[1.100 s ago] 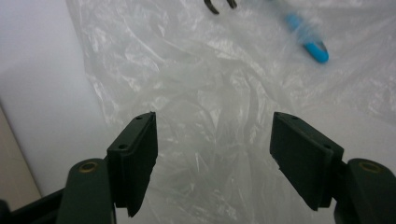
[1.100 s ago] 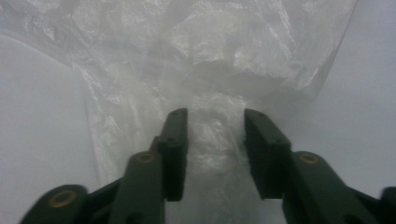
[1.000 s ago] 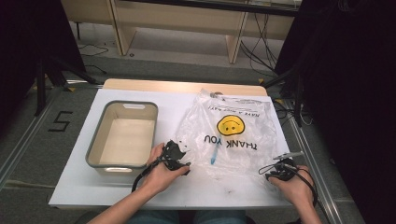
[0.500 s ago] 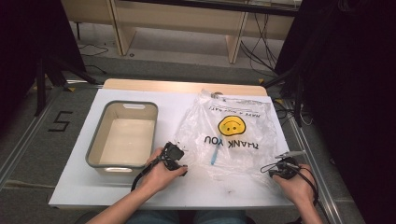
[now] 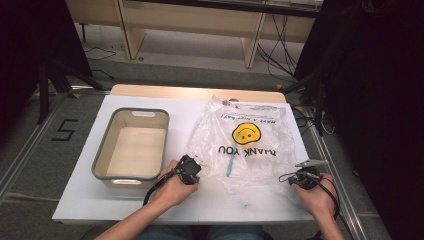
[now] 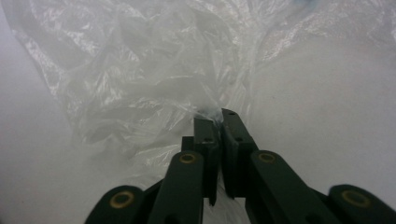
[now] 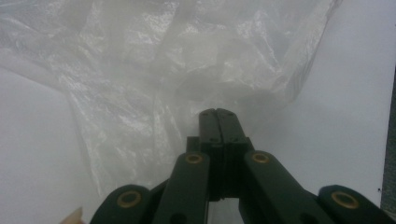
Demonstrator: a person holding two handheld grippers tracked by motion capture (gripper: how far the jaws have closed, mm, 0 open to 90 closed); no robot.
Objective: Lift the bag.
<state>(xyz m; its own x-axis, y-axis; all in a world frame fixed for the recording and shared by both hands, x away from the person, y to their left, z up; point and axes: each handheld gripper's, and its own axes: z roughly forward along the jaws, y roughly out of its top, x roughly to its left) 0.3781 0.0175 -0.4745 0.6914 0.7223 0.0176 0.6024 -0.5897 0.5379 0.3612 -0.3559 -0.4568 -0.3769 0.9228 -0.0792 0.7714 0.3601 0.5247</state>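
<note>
A clear plastic bag [image 5: 250, 145] printed with a yellow smiley and "THANK YOU" lies crumpled on the white table [image 5: 225, 205]. My left gripper [image 5: 198, 165] sits at the bag's near left edge. Its jaws have just been closing, and in the left gripper view the left gripper [image 6: 217, 116] pinches a fold of the bag's film [image 6: 140, 84]. My right gripper [image 5: 295, 179] is at the bag's near right corner. In the right gripper view the right gripper [image 7: 217, 112] is shut, with the bag's film [image 7: 163, 70] gathered at its tips.
An empty grey-rimmed bin [image 5: 105, 145] stands left of the bag, close beside my left hand. A small blue item [image 5: 229, 167] shows through the bag near its front. The table's front edge runs just below both hands, and its right edge lies close to the right hand.
The left gripper's jaws have closed on the bag's near left edge. Both hands stayed where they were, and the bag has hardly shifted.
</note>
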